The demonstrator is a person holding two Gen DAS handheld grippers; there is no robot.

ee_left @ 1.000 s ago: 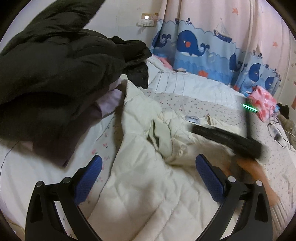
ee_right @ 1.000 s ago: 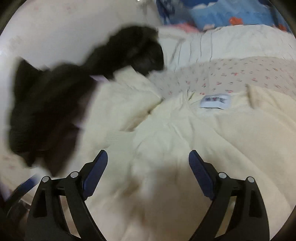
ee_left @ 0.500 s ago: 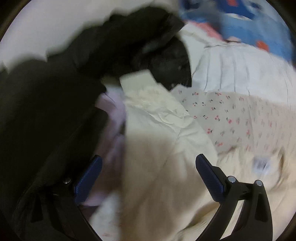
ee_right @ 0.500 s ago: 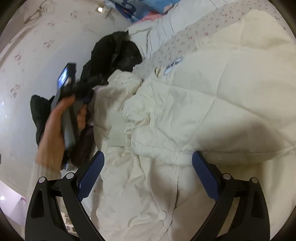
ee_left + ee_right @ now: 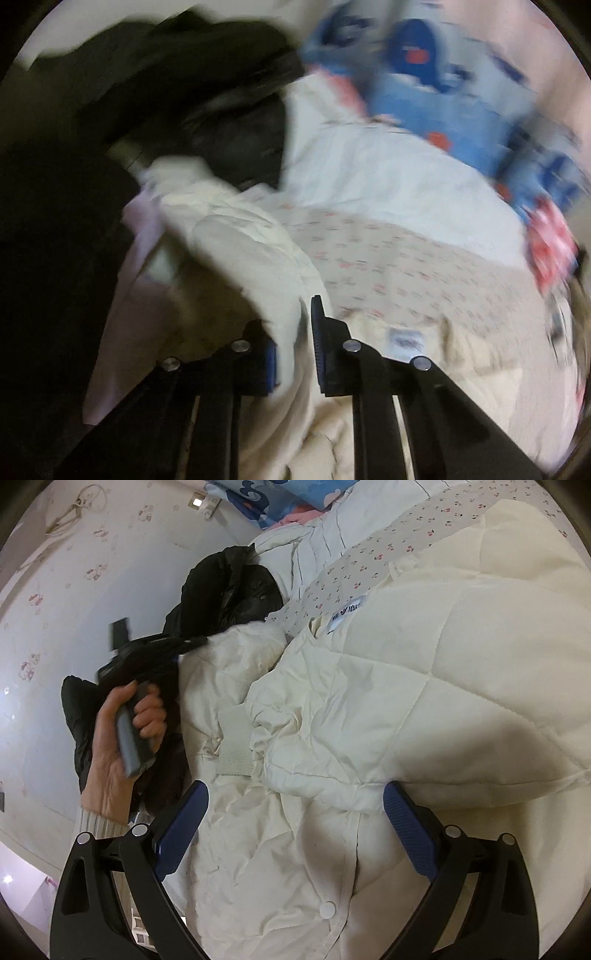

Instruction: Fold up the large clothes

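While the left gripper (image 5: 293,354) pinches a fold of the cream quilted coat (image 5: 406,686) between nearly closed fingers (image 5: 317,354), the right gripper (image 5: 295,834) hovers over it, fingers wide and empty. Coat spread on the bed (image 5: 373,559), black jacket (image 5: 229,590) beside it.

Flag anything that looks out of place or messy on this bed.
The cream quilted coat lies crumpled, not flat, one sleeve bunched against the black jacket piled beside it. A pale pink garment pokes out underneath.
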